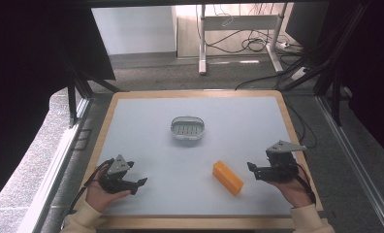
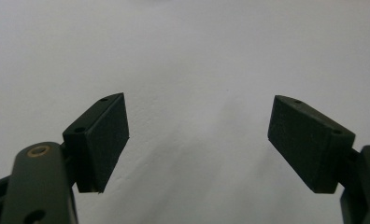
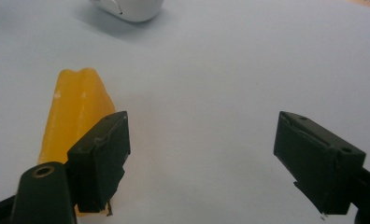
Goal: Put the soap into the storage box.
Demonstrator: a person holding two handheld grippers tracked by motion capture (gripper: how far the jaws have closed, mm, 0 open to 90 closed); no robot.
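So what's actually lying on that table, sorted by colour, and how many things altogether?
Orange: 1, the orange block, near the right gripper.
Grey-white: 1, the slotted oval dish, mid-table.
Total: 2 things on the table.

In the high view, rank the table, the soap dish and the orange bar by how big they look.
1. table, by far the largest.
2. soap dish.
3. orange bar, roughly alike in length to the dish but narrower, so the order of those two is unsure.
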